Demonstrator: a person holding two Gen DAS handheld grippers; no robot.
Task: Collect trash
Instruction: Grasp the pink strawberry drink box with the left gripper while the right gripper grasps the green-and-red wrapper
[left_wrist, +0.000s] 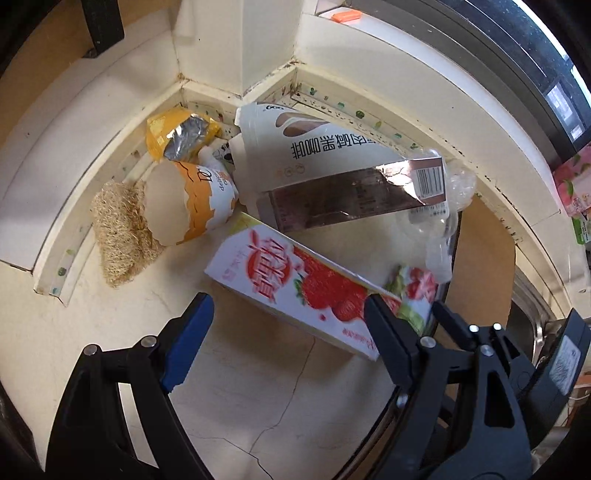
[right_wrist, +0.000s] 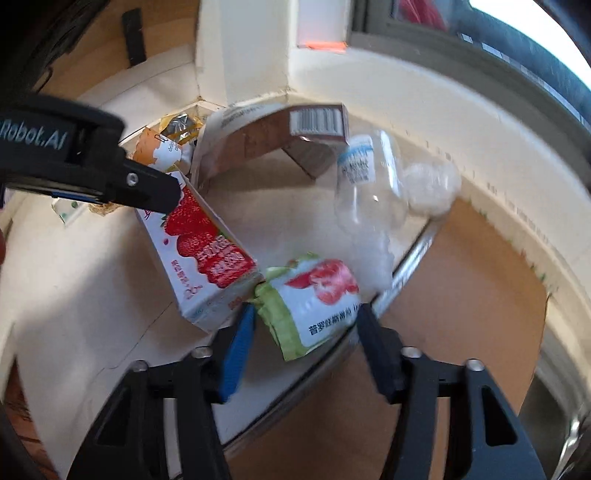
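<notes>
Right wrist view: strawberry pouch (right_wrist: 314, 306), crumpled, lying at the counter (right_wrist: 74, 295) edge against the sink rim (right_wrist: 413, 251), sits between the fingers of the right gripper (right_wrist: 303, 332); these stand apart either side of it, and no pad can be seen pressing it. Touching the pouch on its left: strawberry carton (right_wrist: 199, 251), lying flat. Left wrist view: left gripper (left_wrist: 288, 325) with fingers wide apart, the far one resting by the carton's (left_wrist: 295, 288) near end, nothing clamped. Behind, in the corner: brown carton (left_wrist: 354, 195), white coffee bottle (left_wrist: 303, 147), clear bottle (right_wrist: 369, 199), orange-banded cup (left_wrist: 192, 203), yellow foil packet (left_wrist: 181, 136), loofah scrubber (left_wrist: 118, 236). Step in hand, as judged: taking the pouch. To do it well, centre both pads on the pouch's fuller middle, keep the left pad clear of the carton's corner, and close firmly, since soft film may slip or fold; lift straight so it does not drop into the sink.
</notes>
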